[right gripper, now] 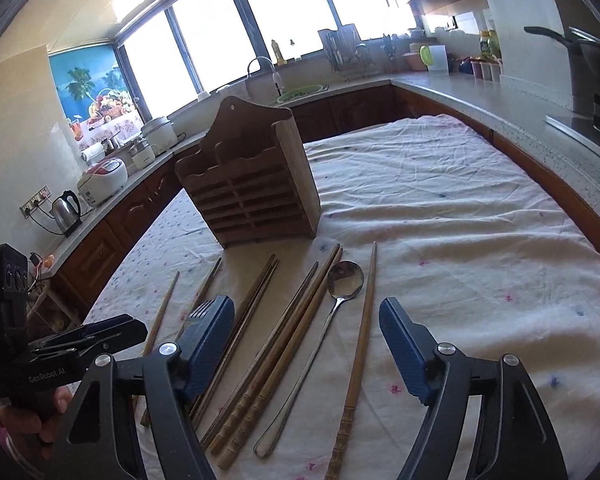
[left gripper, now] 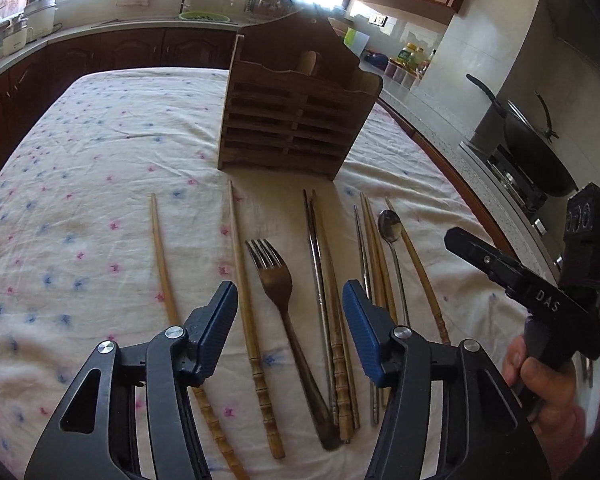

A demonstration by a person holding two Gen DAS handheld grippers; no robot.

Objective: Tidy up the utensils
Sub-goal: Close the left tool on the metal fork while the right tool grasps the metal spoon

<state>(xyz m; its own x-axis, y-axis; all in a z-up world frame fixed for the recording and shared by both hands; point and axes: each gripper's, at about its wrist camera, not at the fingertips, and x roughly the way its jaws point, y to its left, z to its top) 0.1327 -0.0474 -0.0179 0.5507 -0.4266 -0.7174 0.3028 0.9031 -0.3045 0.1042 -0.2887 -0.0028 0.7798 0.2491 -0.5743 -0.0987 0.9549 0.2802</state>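
A wooden utensil holder (left gripper: 296, 120) stands upright on the cloth-covered table (left gripper: 100, 140); it also shows in the right wrist view (right gripper: 252, 184). In front of it lie several bamboo chopsticks (left gripper: 242, 300), a fork (left gripper: 276, 276), metal chopsticks (left gripper: 318, 280) and a metal spoon (left gripper: 390, 226). My left gripper (left gripper: 290, 300) is open and empty above the fork. My right gripper (right gripper: 306, 320) is open and empty above the spoon (right gripper: 345, 278) and chopsticks (right gripper: 284, 344). The right gripper shows at the right of the left wrist view (left gripper: 500, 272).
Kitchen counters run around the table, with a wok (left gripper: 532, 140) on a stove at the right, a sink (right gripper: 300, 92) at the back, and a rice cooker (right gripper: 102, 180) and kettle (right gripper: 66, 210) at the left. The white floral cloth (right gripper: 440, 220) is bare to the right.
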